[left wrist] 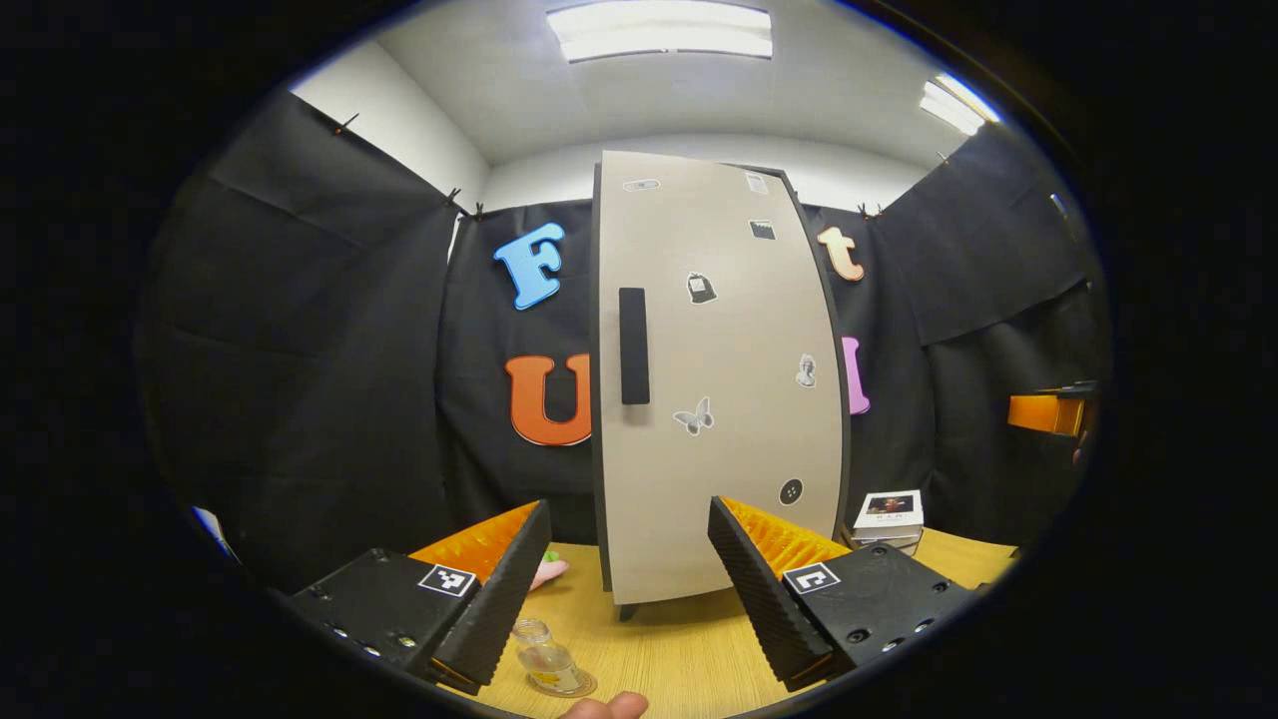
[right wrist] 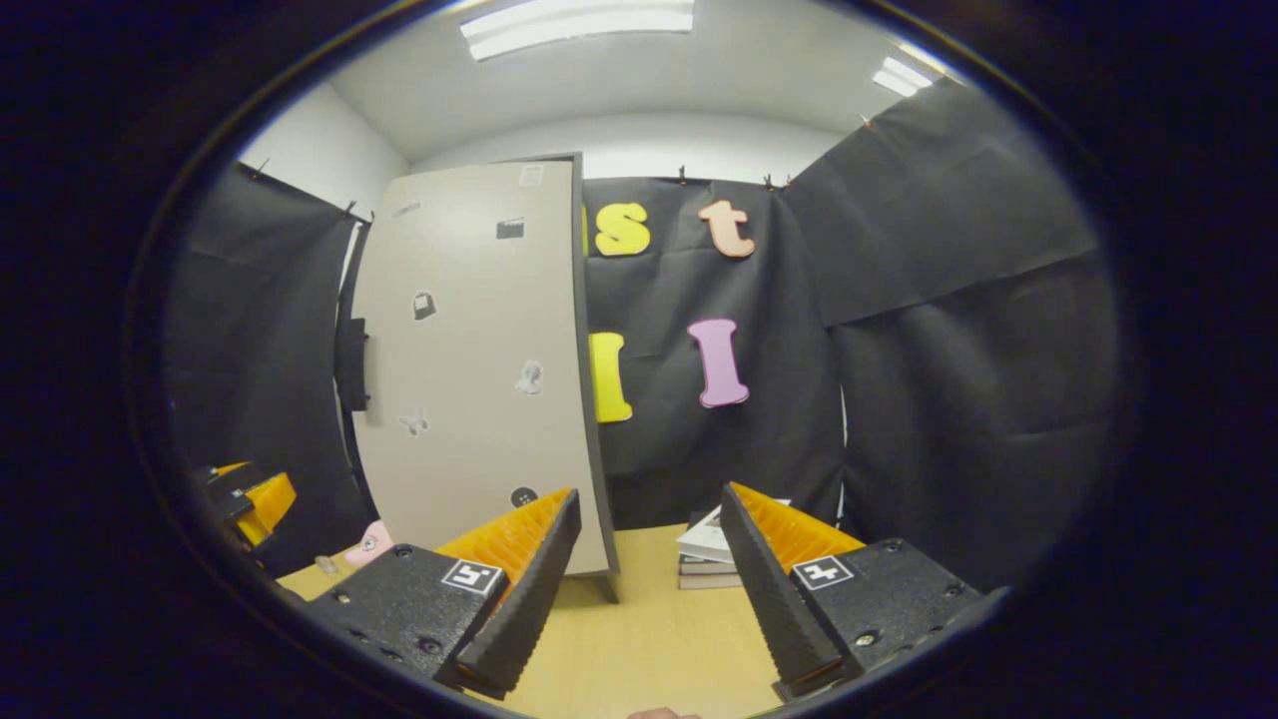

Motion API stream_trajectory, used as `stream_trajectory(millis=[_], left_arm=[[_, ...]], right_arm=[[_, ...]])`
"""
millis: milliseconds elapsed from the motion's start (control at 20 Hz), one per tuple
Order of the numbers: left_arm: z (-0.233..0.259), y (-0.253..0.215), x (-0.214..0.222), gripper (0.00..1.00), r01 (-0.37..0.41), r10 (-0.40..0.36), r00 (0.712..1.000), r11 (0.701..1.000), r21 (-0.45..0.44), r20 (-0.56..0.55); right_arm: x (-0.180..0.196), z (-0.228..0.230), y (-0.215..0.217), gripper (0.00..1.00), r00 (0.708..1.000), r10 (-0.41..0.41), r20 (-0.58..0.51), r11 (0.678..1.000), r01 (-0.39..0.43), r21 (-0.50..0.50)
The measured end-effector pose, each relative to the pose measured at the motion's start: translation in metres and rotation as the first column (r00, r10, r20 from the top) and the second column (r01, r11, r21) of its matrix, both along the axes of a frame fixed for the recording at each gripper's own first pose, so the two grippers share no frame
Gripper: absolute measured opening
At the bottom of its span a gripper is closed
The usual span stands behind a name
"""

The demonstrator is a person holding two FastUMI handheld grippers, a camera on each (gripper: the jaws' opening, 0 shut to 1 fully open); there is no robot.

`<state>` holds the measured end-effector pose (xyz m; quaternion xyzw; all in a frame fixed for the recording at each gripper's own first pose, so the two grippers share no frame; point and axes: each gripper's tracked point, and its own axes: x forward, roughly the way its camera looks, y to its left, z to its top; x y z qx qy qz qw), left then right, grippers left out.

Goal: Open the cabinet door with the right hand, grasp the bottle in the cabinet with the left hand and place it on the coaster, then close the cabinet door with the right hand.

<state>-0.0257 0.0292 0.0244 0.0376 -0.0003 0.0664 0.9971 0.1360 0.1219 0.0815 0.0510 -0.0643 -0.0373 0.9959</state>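
**Fingers spread and empty, door shut, bottle on its coaster**

Fingers of the left gripper [left wrist: 629,584] stand wide apart in the left gripper view and hold nothing. They sit back from the cabinet [left wrist: 719,379], which stands upright on the wooden table [left wrist: 679,649], its pale door flat against the frame and its dark handle [left wrist: 634,346] near the door's left edge. Just below the left finger, a small clear bottle [left wrist: 544,656] with a threaded open neck stands upright on a round coaster [left wrist: 579,687], close to the camera; that looks like the placing step done, which would explain the empty grip. The other gripper [left wrist: 1048,411] shows far off at the right edge.

Over in the right gripper view, the right gripper [right wrist: 649,589] is likewise wide open with nothing between its fingers, held apart from the cabinet, whose door appears closed. A stack of books [right wrist: 709,559] lies on the table beside the cabinet, and a pink toy [right wrist: 371,542] rests near its foot. Judging by this, little of the task remains.
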Motion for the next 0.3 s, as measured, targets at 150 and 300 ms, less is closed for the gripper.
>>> stream_trajectory(millis=[150, 300], left_arm=[[0.002, -0.003, 0.000, 0.96, 0.003, -0.003, 1.000, 1.000, 0.005, 0.009], [0.003, -0.004, -0.001, 0.96, 0.007, -0.007, 1.000, 1.000, 0.015, 0.010]], right_arm=[[-0.003, 0.003, -0.010, 0.91, 1.000, -0.017, 0.013, 1.000, 0.017, 0.022], [-0.005, 0.003, -0.014, 0.91, 1.000, -0.023, 0.013, 0.999, 0.023, 0.035]])
